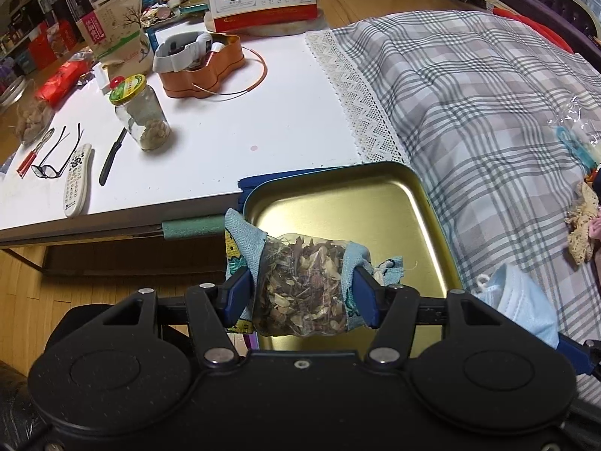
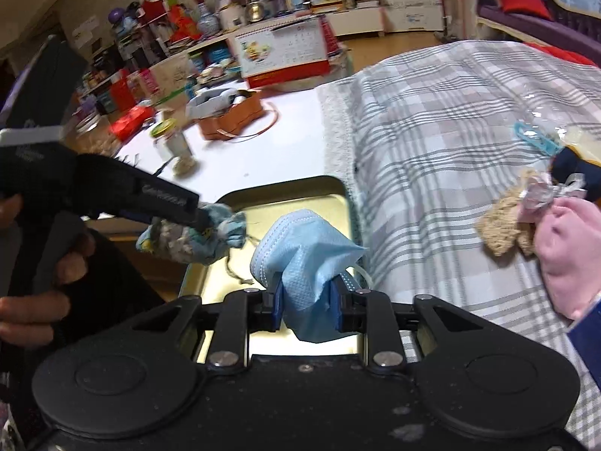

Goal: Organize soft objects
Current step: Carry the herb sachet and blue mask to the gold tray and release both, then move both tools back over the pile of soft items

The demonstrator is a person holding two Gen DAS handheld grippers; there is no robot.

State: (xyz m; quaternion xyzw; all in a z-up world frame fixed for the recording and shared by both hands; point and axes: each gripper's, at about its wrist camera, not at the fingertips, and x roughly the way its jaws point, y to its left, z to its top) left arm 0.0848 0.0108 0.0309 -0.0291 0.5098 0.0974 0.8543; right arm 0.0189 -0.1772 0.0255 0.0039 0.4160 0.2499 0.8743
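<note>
Both loads hang over the gold tin [image 1: 432,203] at lower centre: left gripper [image 1: 300,293] clamped on the herb sachet [image 1: 300,285], right gripper [image 2: 306,300] pinching the face mask [image 2: 304,259]. Lower each fully inside before letting go.

Left tongs [image 1: 300,291]: angled steeply downward, blue fingers [image 1: 236,293] pressed on either side of a sachet [image 1: 300,285] | Right tongs [image 2: 308,302]: angled downward, jaws narrow, clamped on a folded face mask [image 2: 300,259] | Left hand [image 2: 41,263]: bare fingers wrapped around the left handle, seen from the right wrist camera.
</note>
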